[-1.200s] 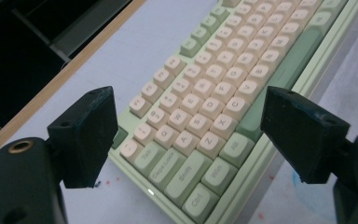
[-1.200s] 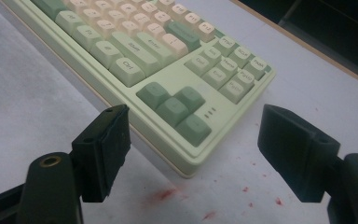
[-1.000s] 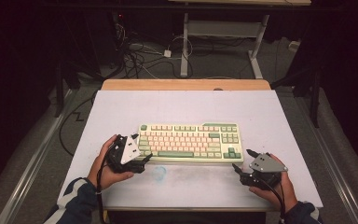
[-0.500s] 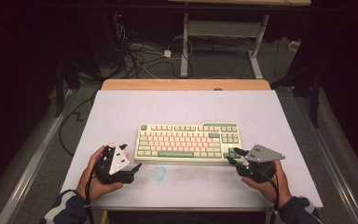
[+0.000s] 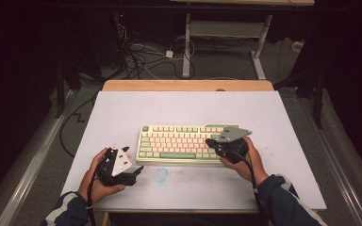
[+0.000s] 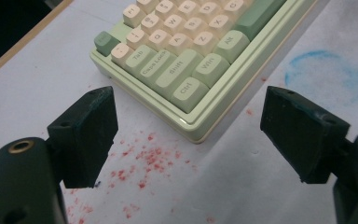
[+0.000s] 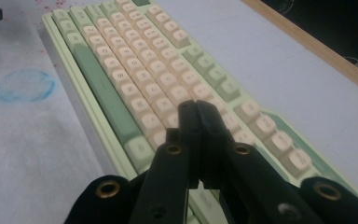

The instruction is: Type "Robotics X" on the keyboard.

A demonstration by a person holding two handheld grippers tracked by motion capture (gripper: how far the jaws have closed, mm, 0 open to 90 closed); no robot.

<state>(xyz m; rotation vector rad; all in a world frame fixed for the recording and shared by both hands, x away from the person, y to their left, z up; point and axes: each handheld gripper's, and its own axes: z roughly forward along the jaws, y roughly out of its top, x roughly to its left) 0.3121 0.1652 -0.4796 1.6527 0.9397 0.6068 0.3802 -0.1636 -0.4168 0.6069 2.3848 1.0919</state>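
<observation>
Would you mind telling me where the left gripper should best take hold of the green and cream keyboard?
Probably the near left corner of the keyboard, by the Ctrl key. It lies flat with a low, raised frame edge, and the left gripper already faces that corner with its jaws wide open, so coming in low from the front left and closing across the corner looks simplest. The keycaps themselves would give poor purchase.

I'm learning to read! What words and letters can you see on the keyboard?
On the keyboard, bottom-left keys:
"Tab"
"Caps Lock"
"Shift"
"Ctrl"
"Win"
"Alt"
Letter keys: "Q", "W", "A", "S", "Z".
The other keys are too blurred to read.
</observation>
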